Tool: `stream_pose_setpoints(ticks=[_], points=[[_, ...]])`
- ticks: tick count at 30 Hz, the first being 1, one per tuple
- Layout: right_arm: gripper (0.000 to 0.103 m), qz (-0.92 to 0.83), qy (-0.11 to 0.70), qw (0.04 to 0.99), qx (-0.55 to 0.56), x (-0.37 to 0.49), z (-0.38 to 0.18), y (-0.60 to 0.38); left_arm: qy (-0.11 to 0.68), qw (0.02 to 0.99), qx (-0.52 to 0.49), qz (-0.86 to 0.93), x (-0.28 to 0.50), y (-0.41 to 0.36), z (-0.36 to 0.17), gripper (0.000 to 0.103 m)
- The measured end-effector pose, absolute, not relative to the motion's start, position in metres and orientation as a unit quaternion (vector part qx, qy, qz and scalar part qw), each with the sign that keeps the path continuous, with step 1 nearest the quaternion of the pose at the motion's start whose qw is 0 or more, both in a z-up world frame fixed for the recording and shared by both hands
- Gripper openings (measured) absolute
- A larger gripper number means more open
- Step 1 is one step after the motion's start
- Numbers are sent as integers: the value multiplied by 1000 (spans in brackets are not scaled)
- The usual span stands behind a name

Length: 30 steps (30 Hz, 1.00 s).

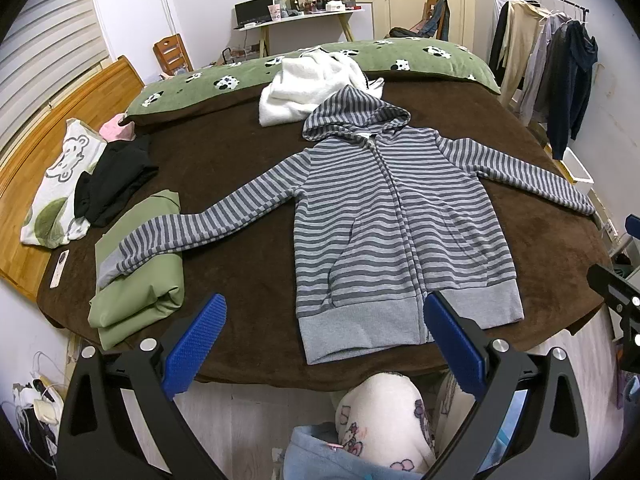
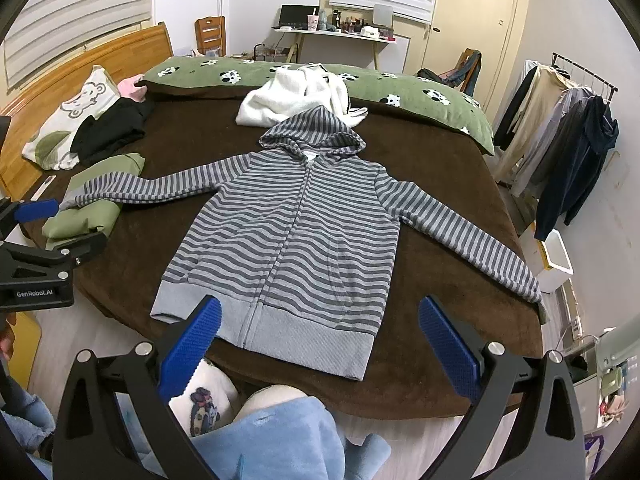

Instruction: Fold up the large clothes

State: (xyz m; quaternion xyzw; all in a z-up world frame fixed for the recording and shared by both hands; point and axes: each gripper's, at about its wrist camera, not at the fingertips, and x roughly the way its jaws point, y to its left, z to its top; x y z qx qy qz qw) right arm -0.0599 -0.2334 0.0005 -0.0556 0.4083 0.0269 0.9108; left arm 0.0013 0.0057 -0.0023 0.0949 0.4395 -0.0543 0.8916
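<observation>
Hoodie (image 1: 400, 216), striped grey, lies flat face-up w/ zip closed on the brown bed (image 1: 224, 160), hem toward the person, hood away, both sleeves spread out. Left tongs (image 1: 324, 344) spread apart, empty, hovering short of the hem; right tongs (image 2: 320, 344) likewise wide apart, nothing held, above the bed's near edge. Fabric looks soft, knit, medium weight, should drape and sag when lifted, not slippery; ribbed hem band and cuffs are thicker, prob. best pinch points, or shoulder seams for a sleeve fold. Left sleeve's cuff rests on top of a folded green garment (image 1: 140, 280), so that sleeve needs lifting clear first. Black clothes (image 1: 112, 184) and a printed pillow (image 1: 56, 192) sit further left, white fleece (image 1: 304, 88) just beyond the hood, touching or nearly, can't tell. Green cow-print bolster (image 1: 320, 60) at the far edge. Clothes rack (image 1: 552, 80) off to the right, well apart.
</observation>
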Motion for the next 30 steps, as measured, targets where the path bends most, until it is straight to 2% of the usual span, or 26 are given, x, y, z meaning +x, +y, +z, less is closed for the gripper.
stream_pose_setpoints(ticks=[30], points=[[97, 27, 408, 911, -54, -62, 0, -236, 438, 893, 94, -49, -1, 9, 2, 97]])
